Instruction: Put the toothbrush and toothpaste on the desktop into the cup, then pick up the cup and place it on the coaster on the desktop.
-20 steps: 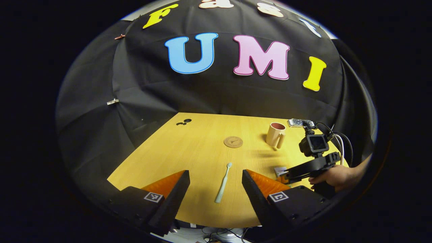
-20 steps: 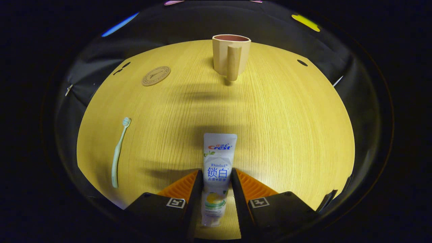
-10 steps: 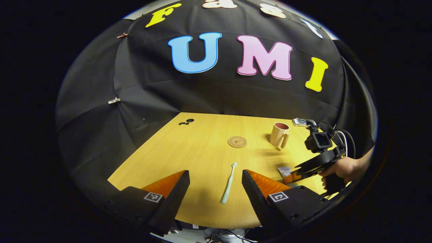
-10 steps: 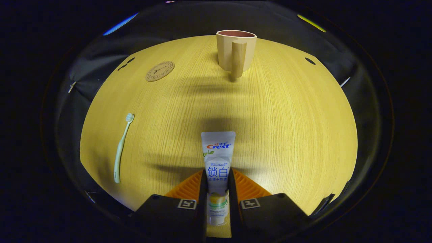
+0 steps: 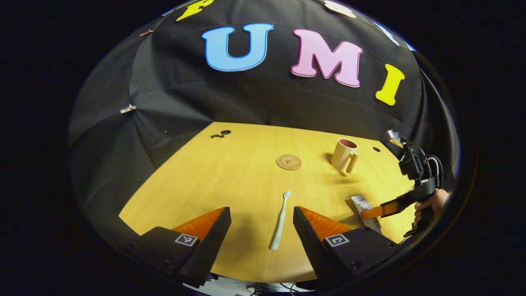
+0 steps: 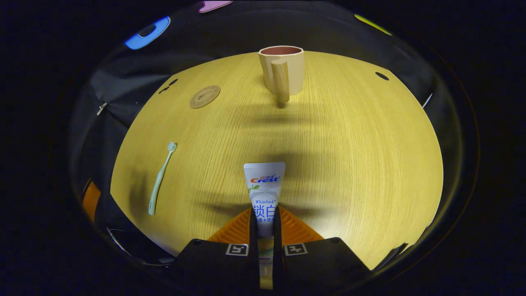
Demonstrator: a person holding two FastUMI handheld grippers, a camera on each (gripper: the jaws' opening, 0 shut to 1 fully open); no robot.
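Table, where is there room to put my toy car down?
The table has a big bare patch right of the toothpaste and the cup. Another lies between the toothbrush, the coaster and the toothpaste. It is crowded at the near edge, where the right hand-held gripper pinches the toothpaste.

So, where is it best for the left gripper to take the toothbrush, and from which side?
Probably the middle of the handle. The toothbrush lies flat on the table, head pointing away, in line with the open left gripper. Come down from above, one finger on each long side.
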